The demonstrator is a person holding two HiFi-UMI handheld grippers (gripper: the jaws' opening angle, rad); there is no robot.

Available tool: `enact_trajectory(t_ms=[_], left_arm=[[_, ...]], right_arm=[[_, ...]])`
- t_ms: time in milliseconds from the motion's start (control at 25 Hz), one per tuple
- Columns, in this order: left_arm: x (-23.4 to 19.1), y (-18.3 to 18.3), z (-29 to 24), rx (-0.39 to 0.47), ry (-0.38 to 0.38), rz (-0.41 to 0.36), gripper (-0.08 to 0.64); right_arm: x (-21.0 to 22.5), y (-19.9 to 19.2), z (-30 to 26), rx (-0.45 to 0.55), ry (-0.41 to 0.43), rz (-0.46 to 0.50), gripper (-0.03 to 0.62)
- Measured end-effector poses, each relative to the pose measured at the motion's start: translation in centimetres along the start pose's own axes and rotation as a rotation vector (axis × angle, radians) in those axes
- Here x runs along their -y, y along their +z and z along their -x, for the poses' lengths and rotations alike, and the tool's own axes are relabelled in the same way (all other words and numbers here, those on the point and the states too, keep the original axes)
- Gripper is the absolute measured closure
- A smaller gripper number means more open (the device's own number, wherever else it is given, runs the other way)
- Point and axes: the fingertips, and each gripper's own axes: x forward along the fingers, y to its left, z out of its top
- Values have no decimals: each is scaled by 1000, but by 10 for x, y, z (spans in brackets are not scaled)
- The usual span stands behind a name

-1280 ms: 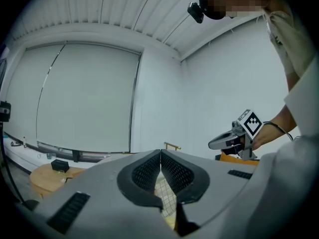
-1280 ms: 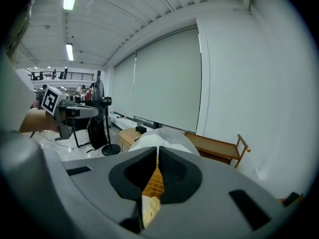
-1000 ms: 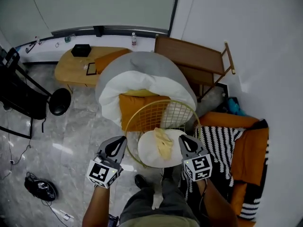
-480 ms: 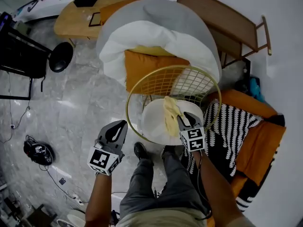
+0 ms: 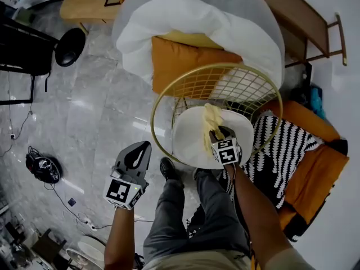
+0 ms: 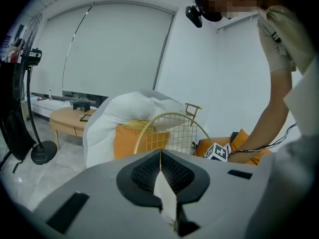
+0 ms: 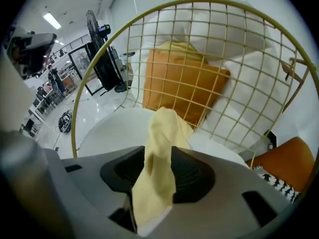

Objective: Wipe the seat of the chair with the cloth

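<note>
Centrally on the seat (image 5: pixel 188 136), seemingly soft, light cloth (image 7: pixel 162 133) bunches between opening jaws of right gripper (image 7: pixel 158 172), best taken by its raised fold; left gripper (image 6: pixel 160 169) clenched, empty.

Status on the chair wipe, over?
Left tongs shut, idle. Right tongs opening, yellow cloth between them, on white seat. Nothing blocking.

Soft, matt yellow cloth (image 7: pixel 160 128) sits between the right gripper's (image 7: pixel 158 152) opening jaws, whose pads (image 7: pixel 192 173) are ribbed black. Just beyond it, the chair (image 7: pixel 214 68) shows shiny gold metal wire and a smooth white seat (image 7: pixel 112 133).
</note>
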Motion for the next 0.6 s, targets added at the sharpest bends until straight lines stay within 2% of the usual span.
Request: enact_trajectory(t_ms=[40, 80, 120, 160, 280, 400, 600], left_arm=[[-2, -4, -1, -2, 1, 3, 540], [-3, -7, -2, -5, 2, 5, 540], [-5, -11, -2, -10, 2, 7, 540], [-6, -14, -2, -16, 3, 7, 540], [-7, -20, -2, -26, -2, 3, 540], [-11, -25, -1, -28, -2, -14, 540], [-25, -28, -6, -35, 28, -1, 540]], right_arm=[[3, -5, -5, -28, -18, -4, 420], [8, -11, -9, -53, -43, -8, 452], [13, -16, -12, -70, -71, -20, 515], [18, -20, -15, -74, -94, -45, 548], [23, -19, -25, -44, -113, -136, 555], [-7, 0, -38, -19, -52, -131, 554], [-109, 43, -56, 2, 150, 29, 555]])
